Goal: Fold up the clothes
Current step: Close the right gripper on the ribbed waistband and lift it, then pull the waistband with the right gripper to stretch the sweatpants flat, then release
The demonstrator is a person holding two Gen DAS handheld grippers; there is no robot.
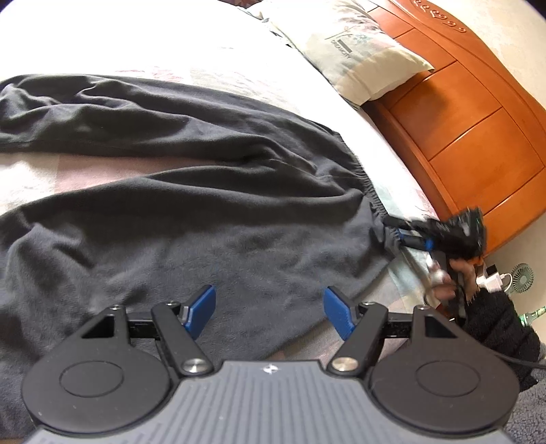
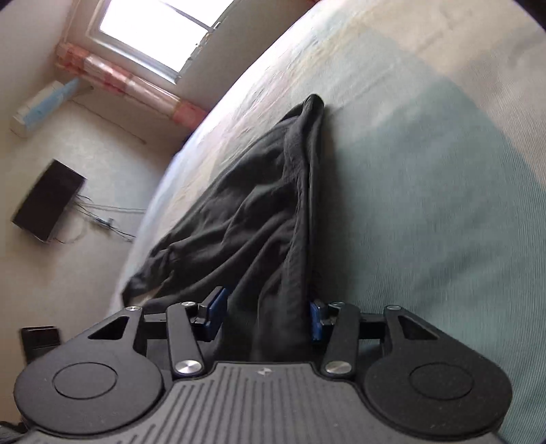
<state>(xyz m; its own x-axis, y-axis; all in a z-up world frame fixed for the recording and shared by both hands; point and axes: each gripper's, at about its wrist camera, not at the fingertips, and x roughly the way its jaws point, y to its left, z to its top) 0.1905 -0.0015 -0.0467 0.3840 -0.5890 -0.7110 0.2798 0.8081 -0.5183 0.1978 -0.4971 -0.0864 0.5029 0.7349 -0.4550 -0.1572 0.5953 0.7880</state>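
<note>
Black trousers (image 1: 204, 191) lie spread and wrinkled on the bed, their elastic waistband (image 1: 361, 177) toward the right. My left gripper (image 1: 269, 307) hovers open over the near trouser leg, with nothing between its blue pads. At the waistband's near corner, my right gripper (image 1: 406, 232) is blurred, and the cloth is drawn toward it. In the right wrist view, a thick bunch of the trousers (image 2: 259, 191) fills the gap of the right gripper (image 2: 268, 314), with both blue pads against it.
The bed sheet (image 1: 221, 61) is pale and patterned. A pillow (image 1: 355, 51) leans on the wooden headboard (image 1: 477, 112) at the right. A dark-sleeved arm (image 1: 494, 324) holds the right gripper near a small fan (image 1: 521, 278). A window (image 2: 153, 30) and a dark box with cables (image 2: 47, 201) lie beyond the bed.
</note>
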